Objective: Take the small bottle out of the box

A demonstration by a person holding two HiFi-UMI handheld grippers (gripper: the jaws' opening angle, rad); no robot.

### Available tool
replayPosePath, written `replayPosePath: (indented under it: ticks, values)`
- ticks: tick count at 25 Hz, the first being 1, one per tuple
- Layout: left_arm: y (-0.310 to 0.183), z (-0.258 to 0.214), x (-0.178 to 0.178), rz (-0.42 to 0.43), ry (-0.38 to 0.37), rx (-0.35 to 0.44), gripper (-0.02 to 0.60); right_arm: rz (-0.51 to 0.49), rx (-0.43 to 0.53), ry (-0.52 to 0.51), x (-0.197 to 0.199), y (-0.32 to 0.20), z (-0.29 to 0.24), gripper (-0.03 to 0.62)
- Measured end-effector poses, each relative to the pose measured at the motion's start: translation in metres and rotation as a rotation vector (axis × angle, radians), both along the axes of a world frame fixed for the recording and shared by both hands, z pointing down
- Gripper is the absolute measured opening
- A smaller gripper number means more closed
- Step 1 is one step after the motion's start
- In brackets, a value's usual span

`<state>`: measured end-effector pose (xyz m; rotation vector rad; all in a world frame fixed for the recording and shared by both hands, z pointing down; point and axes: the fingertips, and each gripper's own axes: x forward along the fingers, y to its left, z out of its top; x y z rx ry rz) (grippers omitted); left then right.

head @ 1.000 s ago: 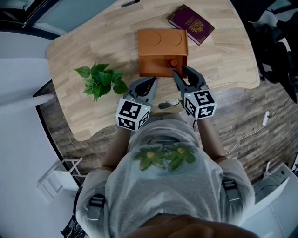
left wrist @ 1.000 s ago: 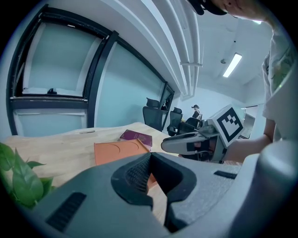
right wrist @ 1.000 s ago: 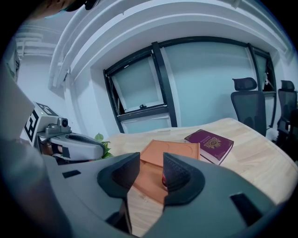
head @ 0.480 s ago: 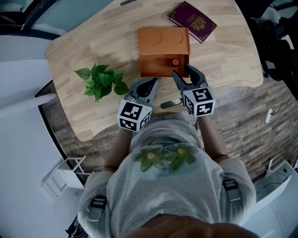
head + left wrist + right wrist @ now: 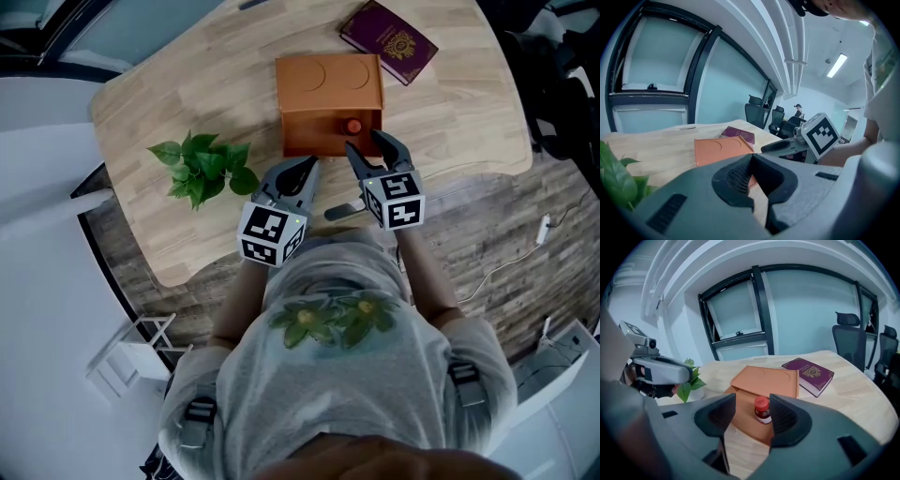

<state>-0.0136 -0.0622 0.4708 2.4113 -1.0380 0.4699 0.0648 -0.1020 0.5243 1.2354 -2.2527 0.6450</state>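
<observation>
Your right gripper (image 5: pixel 364 142) (image 5: pixel 753 404) has its jaws spread wide and they've just been opening. The small bottle (image 5: pixel 762 409) (image 5: pixel 352 127), red cap, sits in the gap between the pads with neither pad touching it. It stands upright in the open front section of the orange box (image 5: pixel 328 89) (image 5: pixel 764 378), at the box's 5 o'clock corner in the head view. Your left gripper (image 5: pixel 305 169) (image 5: pixel 752 157) has its jaws pressed together with nothing between them, at the box's 7 o'clock. On the wooden table (image 5: pixel 187 84), the leafy plant (image 5: pixel 202 167) is at the box's 8 o'clock and the maroon passport booklet (image 5: pixel 389 42) at 1 o'clock.
</observation>
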Motion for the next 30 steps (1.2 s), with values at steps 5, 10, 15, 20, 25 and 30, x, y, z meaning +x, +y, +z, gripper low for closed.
replayPosePath:
  ticks: [5,10,15,20,25,30]
  values:
    - [0.000,0.005,-0.003,-0.001,-0.003,-0.010,0.008,0.003,-0.023,0.020,0.000,-0.001,0.012,0.203]
    - [-0.001,0.007,-0.003,-0.003,-0.004,-0.017,0.008,0.005,-0.041,0.034,0.001,-0.002,0.020,0.207]
    - [-0.003,0.009,-0.004,-0.004,-0.002,-0.022,0.008,0.004,-0.058,0.047,0.000,-0.005,0.030,0.209]
    - [-0.003,0.012,-0.007,-0.005,-0.002,-0.030,0.008,0.004,-0.074,0.059,-0.001,-0.006,0.038,0.210]
    - [-0.004,0.015,-0.007,-0.005,-0.002,-0.036,0.008,-0.007,-0.089,0.074,-0.002,-0.008,0.045,0.212]
    - [-0.004,0.016,-0.006,0.002,-0.003,-0.040,0.008,0.005,-0.110,0.085,-0.001,-0.009,0.058,0.212]
